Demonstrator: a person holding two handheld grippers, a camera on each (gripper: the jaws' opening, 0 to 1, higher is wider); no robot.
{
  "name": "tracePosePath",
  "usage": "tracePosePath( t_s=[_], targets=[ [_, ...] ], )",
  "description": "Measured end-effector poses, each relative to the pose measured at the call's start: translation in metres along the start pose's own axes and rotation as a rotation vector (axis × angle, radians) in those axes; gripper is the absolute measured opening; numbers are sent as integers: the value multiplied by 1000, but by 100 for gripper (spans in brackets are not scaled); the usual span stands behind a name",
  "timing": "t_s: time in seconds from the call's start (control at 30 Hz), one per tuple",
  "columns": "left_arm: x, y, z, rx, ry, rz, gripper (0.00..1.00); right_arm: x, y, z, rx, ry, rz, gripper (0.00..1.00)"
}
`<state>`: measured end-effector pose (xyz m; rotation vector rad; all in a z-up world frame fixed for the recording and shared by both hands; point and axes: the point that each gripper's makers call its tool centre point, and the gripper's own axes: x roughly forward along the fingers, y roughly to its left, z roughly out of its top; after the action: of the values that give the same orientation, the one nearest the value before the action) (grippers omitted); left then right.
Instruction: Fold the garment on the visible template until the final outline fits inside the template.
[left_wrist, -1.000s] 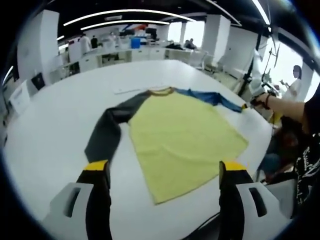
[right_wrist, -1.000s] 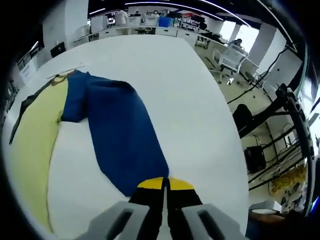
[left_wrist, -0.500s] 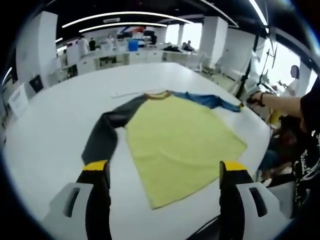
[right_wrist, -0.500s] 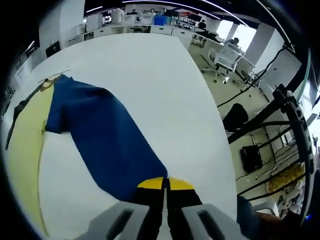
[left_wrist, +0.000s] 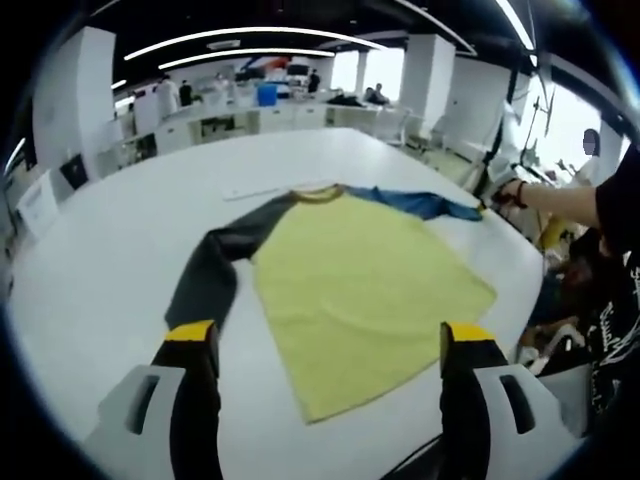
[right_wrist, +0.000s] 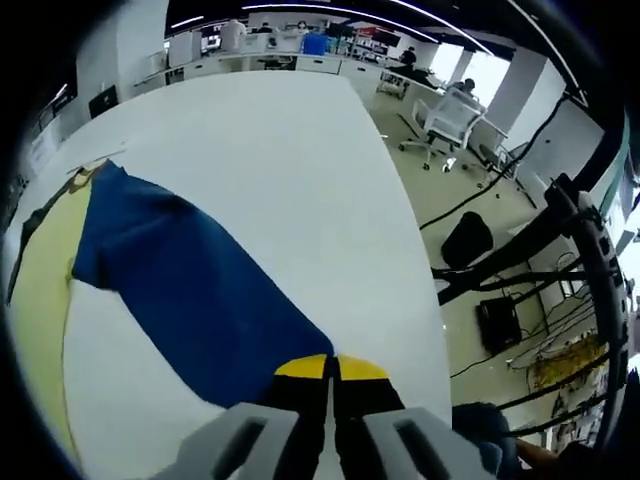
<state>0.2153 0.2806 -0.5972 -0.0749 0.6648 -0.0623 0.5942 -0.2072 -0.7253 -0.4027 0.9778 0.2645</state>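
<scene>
On the white worktop (left_wrist: 90, 270) our garment (left_wrist: 360, 290) lies spread flat: dark sleeve (left_wrist: 205, 275) at the left, yellow body in the middle, blue sleeve (left_wrist: 420, 203) stretched out to the right. Our left tool (left_wrist: 327, 340) hangs above the hem with its jaws wide apart, holding nothing. Our right tool (right_wrist: 331, 368) is pinched closed on the blue sleeve's cuff. The cloth looks light, limp and prone to wrinkling, so we judge cuffs and hem corners the best holds.

Left gripper view sits back at the white table's (left_wrist: 90, 260) near edge, looking across the whole shirt (left_wrist: 360, 280). Right gripper view is low and close, sighting along the blue sleeve (right_wrist: 190, 290); both share that sleeve.
</scene>
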Motion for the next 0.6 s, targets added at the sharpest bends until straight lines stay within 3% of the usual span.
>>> tracePosePath(
  t_s=[0.3,0.6],
  targets=[
    [0,-1,-2,9,7,-2,88,4,-7,8,-6,2,-15,0],
    [-1,-1,1,27,9,-6,87,23,-26,13,-42,18,-29,0]
  ],
)
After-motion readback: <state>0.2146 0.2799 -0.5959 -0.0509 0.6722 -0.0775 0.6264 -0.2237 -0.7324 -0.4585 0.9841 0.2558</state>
